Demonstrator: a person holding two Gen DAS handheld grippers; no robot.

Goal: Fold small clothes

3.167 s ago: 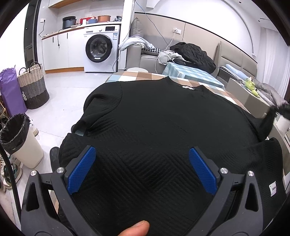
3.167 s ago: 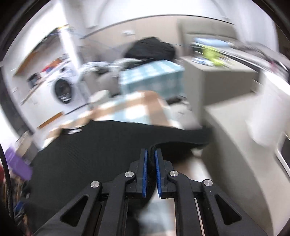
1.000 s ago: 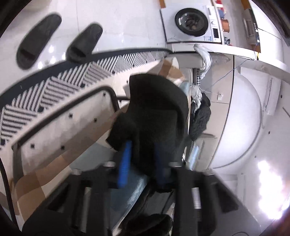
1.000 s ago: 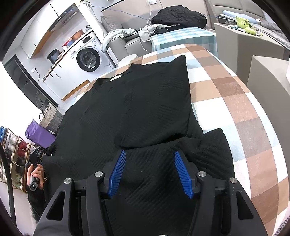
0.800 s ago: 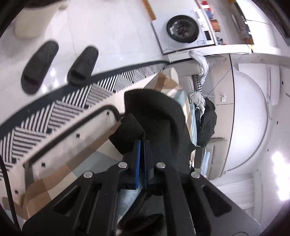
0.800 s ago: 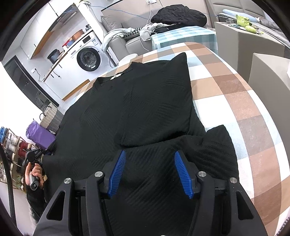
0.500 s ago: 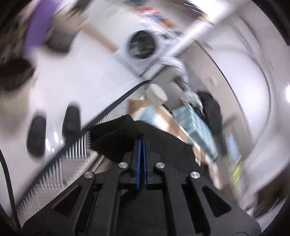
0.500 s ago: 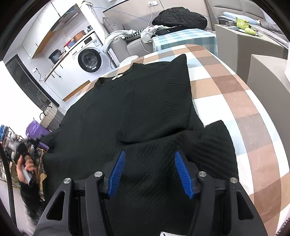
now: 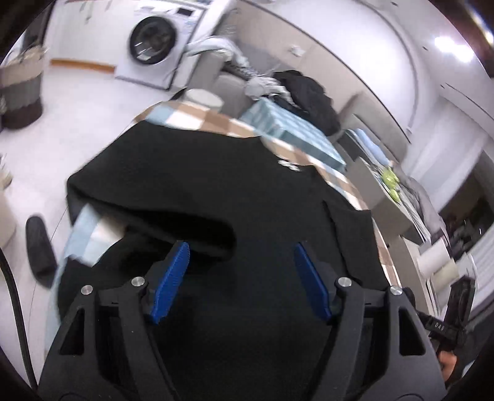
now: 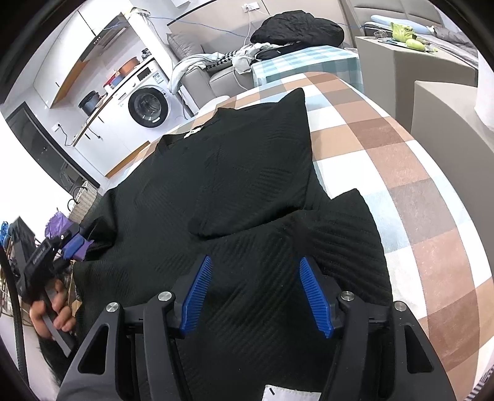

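A black knit sweater point(image 10: 234, 185) lies flat on the checkered table point(image 10: 401, 172), collar at the far end. Its right sleeve point(image 10: 271, 160) is folded across the body. The left sleeve point(image 9: 173, 216) is doubled inward over the sweater's left side, its cuff just ahead of my left gripper point(image 9: 240, 262). That gripper's jaws are opening, and only the flat sweater lies under the gap. My right gripper point(image 10: 256, 277) hovers open over the near hem, pads clear of the cloth. In the right wrist view a hand point(image 10: 52, 305) holds the left gripper point(image 10: 72, 243) at the sweater's left edge.
A washing machine point(image 10: 148, 108) stands at the back left. A sofa with piled clothes and a black jacket point(image 10: 296, 24) lies beyond a checkered side table point(image 10: 308, 61). Grey cabinets point(image 10: 432, 101) flank the right. A slipper point(image 9: 38, 246) and a basket point(image 9: 18, 89) are on the floor.
My left gripper rose from beside the table with the left sleeve, rolled upright, swung it over the sweater and opened, letting it go. The right gripper stayed still.
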